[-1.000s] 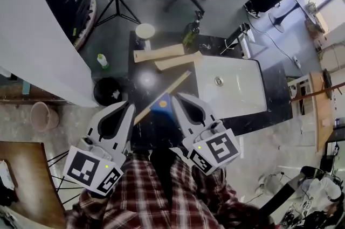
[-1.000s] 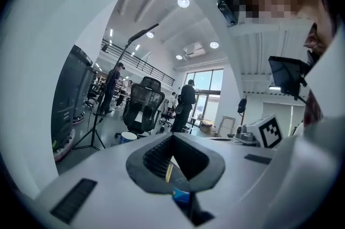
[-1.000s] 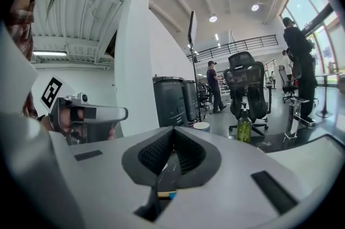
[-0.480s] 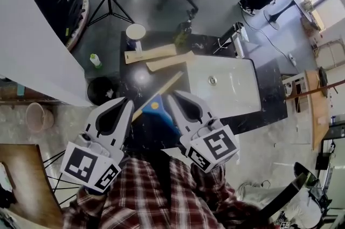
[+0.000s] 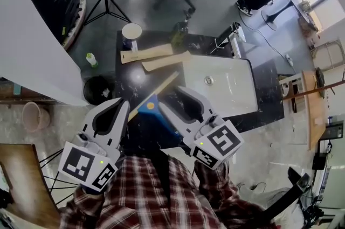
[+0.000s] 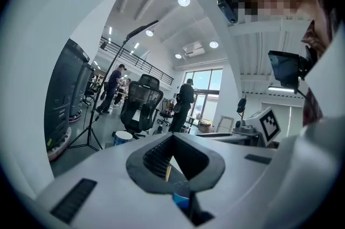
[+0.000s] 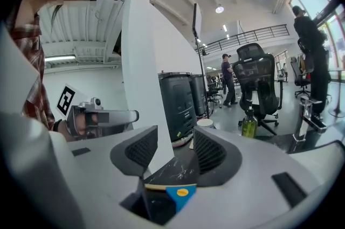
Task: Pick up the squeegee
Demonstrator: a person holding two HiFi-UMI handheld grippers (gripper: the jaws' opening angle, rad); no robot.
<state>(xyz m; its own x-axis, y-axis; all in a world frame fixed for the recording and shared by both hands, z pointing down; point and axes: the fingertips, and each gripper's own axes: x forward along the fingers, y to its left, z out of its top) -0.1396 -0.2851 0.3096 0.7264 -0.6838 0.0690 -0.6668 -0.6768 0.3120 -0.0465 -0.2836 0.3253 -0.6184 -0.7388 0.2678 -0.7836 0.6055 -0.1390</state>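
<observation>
The squeegee (image 5: 149,107), with a blue head and a pale wooden handle, lies at the near edge of the black table (image 5: 135,78), slanting away toward the sink. My right gripper (image 5: 170,97) hovers just right of its head. The jaws are opening and stand apart, and their pads touch nothing. In the right gripper view the blue head (image 7: 180,194) shows low in the gap of the right gripper (image 7: 174,132). My left gripper (image 5: 122,102) is to the left of the head, shut and empty. The left gripper (image 6: 172,137) has its tips together, with a bit of the blue head (image 6: 181,201) beneath.
A white sink (image 5: 229,88) fills the table's right half, with a faucet (image 5: 226,39) behind it. Two wooden boards (image 5: 145,53) lie at the back, by a white cup (image 5: 131,32) and a green bottle (image 5: 179,34). A black bin (image 5: 99,90) stands on the floor to the left.
The right gripper's jaws have spread apart from shut. The squeegee still lies on the table and the left gripper has kept still.
</observation>
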